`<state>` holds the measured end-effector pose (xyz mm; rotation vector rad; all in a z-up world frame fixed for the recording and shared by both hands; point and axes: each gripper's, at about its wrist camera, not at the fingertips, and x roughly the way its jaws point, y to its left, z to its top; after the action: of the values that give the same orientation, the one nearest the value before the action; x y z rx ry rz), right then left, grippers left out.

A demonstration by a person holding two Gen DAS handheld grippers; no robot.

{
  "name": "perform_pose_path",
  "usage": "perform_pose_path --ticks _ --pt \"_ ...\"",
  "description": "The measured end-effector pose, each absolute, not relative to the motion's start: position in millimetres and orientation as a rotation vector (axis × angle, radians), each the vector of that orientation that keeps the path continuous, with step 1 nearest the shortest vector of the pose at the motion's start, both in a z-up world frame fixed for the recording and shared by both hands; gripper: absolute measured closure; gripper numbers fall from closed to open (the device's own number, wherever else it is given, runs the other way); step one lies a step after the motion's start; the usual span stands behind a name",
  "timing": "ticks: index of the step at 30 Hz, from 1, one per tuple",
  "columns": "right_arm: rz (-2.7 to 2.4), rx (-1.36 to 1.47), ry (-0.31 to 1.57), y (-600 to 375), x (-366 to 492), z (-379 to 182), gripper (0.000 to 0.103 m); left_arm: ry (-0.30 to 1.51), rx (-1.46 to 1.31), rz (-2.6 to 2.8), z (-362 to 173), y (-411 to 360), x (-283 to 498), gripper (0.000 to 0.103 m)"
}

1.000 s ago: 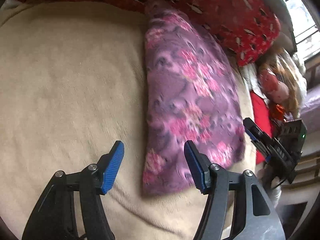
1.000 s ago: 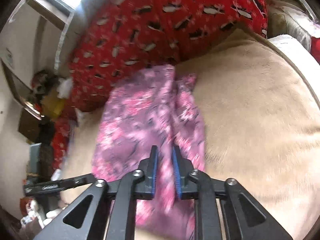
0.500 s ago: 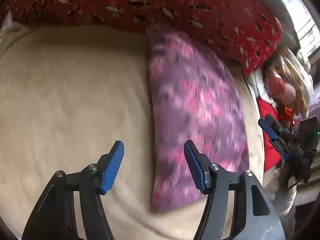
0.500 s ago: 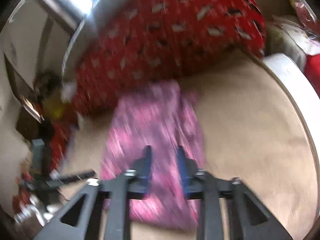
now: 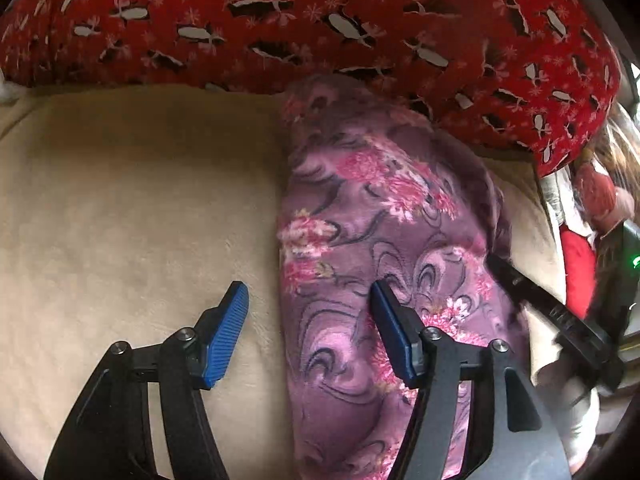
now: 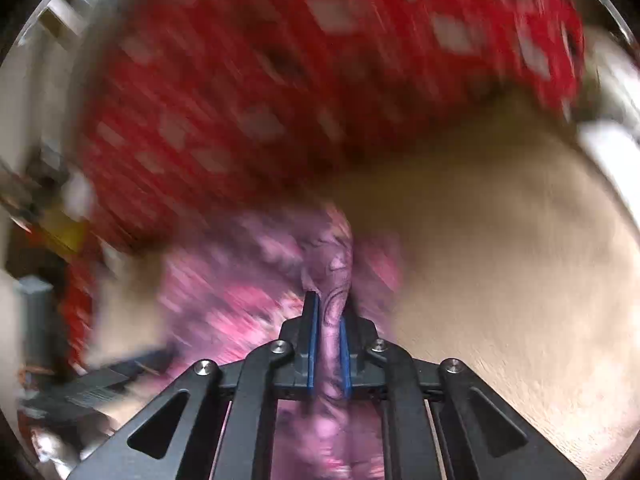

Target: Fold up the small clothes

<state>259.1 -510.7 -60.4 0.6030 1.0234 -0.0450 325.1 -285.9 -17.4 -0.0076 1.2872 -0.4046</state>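
Note:
A purple garment with pink flowers (image 5: 380, 240) lies folded lengthwise on the beige blanket (image 5: 120, 220), its far end against a red patterned cushion. My left gripper (image 5: 308, 292) is open and hovers over the garment's left edge, one finger over the blanket and the other over the cloth. My right gripper (image 6: 329, 308) is closing on a raised fold of the garment (image 6: 332, 264), with the cloth pinched between its blue pads. From the left wrist view the right gripper (image 5: 540, 312) shows at the garment's right edge.
The red cushion with a black and white print (image 5: 320, 20) runs along the far side of the blanket. Red items and clutter (image 5: 580, 264) crowd the right edge past the bed. The right wrist view is heavily blurred.
The right gripper came down onto the garment's right side and closed on a fold of it. The left gripper moved in closer over the garment's left edge, still open.

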Motion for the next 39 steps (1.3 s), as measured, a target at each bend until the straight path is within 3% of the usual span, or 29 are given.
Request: perform_pose_path --ticks 2,7,9,11,13,17,20,23,32,39 --pt "-0.06 0.587 0.976 -509 251 -52 0.083 1.27 0.017 -0.402 -12 -285 323 0.04" --pt "-0.039 0.484 0.794 -491 213 3 0.081 1.275 0.019 -0.399 -10 -280 317 0.04" --pt "-0.011 0.462 0.781 -481 203 6 0.076 1.277 0.025 -0.391 -8 -278 314 0.04" --pt "-0.02 0.399 0.827 -471 202 -8 0.067 1.284 0.03 -0.385 -7 -276 310 0.04" --pt "-0.097 0.23 1.021 -455 213 -40 0.068 1.282 0.042 -0.389 -2 -272 306 0.04" --pt "-0.077 0.29 0.912 -455 191 -14 0.067 1.222 0.041 -0.433 13 -258 289 0.04" --pt "-0.052 0.333 0.81 -453 166 -2 0.065 1.256 -0.01 -0.445 -4 -242 274 0.039" --pt "-0.071 0.259 0.978 -440 173 -42 0.061 1.3 -0.009 -0.417 -25 -235 264 0.032" --pt "-0.104 0.52 0.869 -489 176 -3 0.057 1.302 -0.167 -0.437 4 -217 286 0.033" --pt "0.062 0.952 0.919 -532 184 -75 0.049 1.453 -0.34 -0.615 -40 -223 295 0.033"
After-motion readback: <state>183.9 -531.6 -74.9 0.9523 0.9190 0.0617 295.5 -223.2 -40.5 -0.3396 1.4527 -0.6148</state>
